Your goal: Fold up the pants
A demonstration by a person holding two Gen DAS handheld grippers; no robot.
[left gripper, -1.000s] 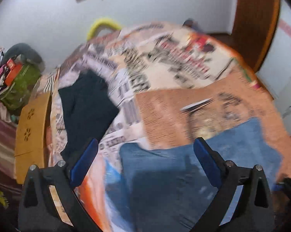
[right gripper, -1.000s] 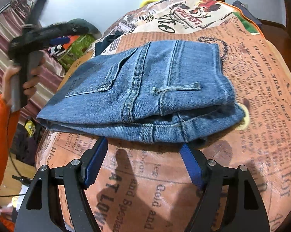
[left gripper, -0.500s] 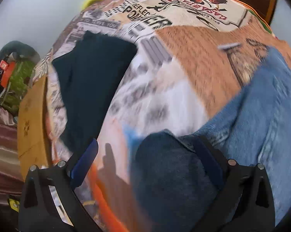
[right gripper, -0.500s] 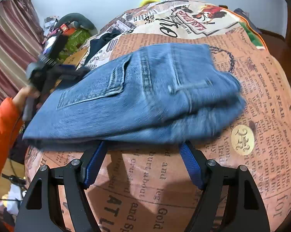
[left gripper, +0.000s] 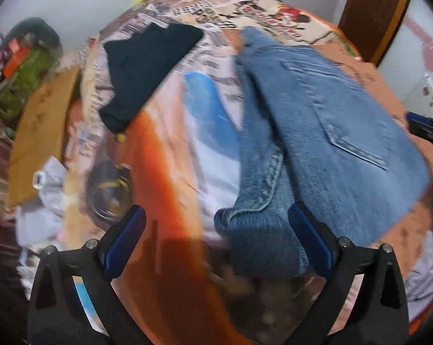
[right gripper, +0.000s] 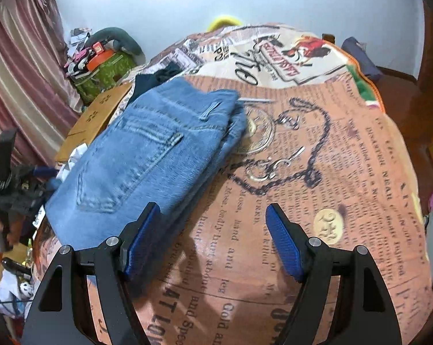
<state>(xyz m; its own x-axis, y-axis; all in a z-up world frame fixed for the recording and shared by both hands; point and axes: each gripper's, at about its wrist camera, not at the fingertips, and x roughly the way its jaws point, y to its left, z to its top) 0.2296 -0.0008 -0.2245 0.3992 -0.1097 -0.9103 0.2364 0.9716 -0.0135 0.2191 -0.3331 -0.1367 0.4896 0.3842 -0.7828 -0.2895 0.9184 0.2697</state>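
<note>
On the bed's left edge: folded blue denim pants (right gripper: pixel 147 155), stitched pocket up.
Both tongs released: left tongs (left gripper: pixel 216 241) straddle a denim corner unpinched; right tongs (right gripper: pixel 213 241) hover over the newsprint-patterned blanket (right gripper: pixel 331 172).

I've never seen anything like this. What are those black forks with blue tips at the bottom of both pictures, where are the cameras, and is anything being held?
There is no robot here. A person holds a hand tool in each hand, and each tool has two fingers with blue pads and a wide-angle camera looking forward along them. That is why the room looks bulged.

One picture comes from the left gripper, the other from the right gripper. Both stand open and neither grips anything.

Below them is a bed under a newspaper-print blanket. On it lie folded blue jeans, with a dark folded garment further back. In the left view a corner of the jeans lies between the open fingers, but the picture is blurred and the pads do not appear to press on it.
</note>
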